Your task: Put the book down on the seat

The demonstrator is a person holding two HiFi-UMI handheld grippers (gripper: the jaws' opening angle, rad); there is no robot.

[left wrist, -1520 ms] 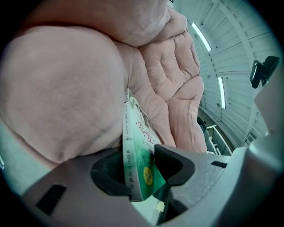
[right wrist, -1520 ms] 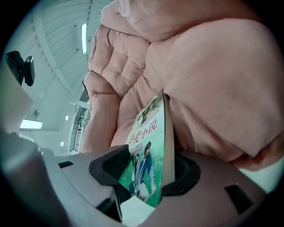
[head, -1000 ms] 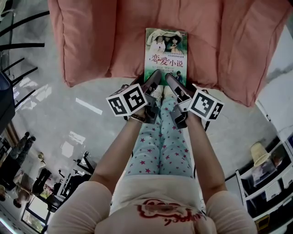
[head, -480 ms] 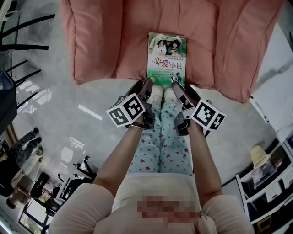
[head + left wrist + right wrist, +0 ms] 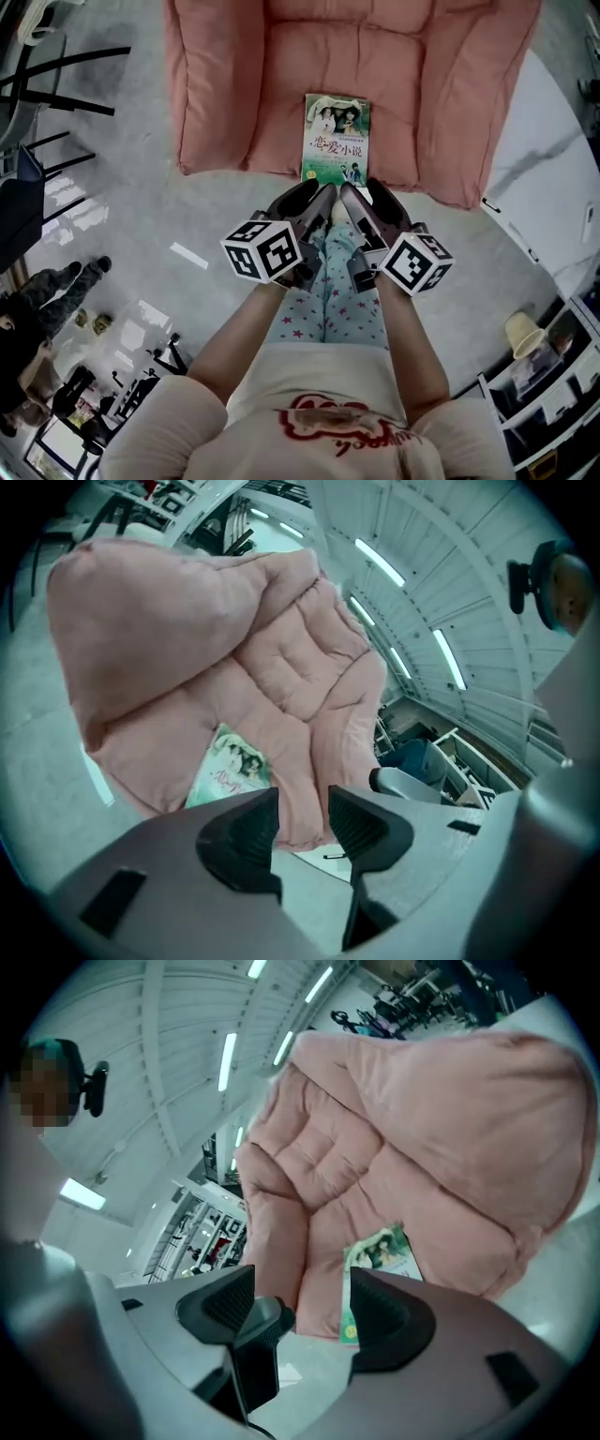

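In the head view, the book [image 5: 336, 138] lies flat on the pink seat [image 5: 281, 84], near the seat's front edge, with its cover facing up and its lower end towards you. Your left gripper [image 5: 309, 195] and your right gripper [image 5: 370, 192] are side by side in front of the seat, over the pale floor [image 5: 141, 206] and above your star-patterned trousers [image 5: 328, 300]. Both point towards the book, and neither touches it. The tips are near its lower edge in the picture, but they are apart from it. In the left gripper view, the left gripper [image 5: 302, 808] has its jaws apart with a clear gap, and nothing is between the pads. Through and above the gap you see only the seat [image 5: 281, 667], and the book [image 5: 225, 772] rests on the cushion up and to the left of the jaws, well clear of them. In the right gripper view, the right gripper [image 5: 300, 1288] has its jaws wide apart. They have just closed a little, but they hold nothing and no thing stands between the pads. The book [image 5: 380, 1251] shows beyond the jaw on the picture's right, lying on the seat [image 5: 403, 1119], and part of its lower edge is hidden behind that jaw.
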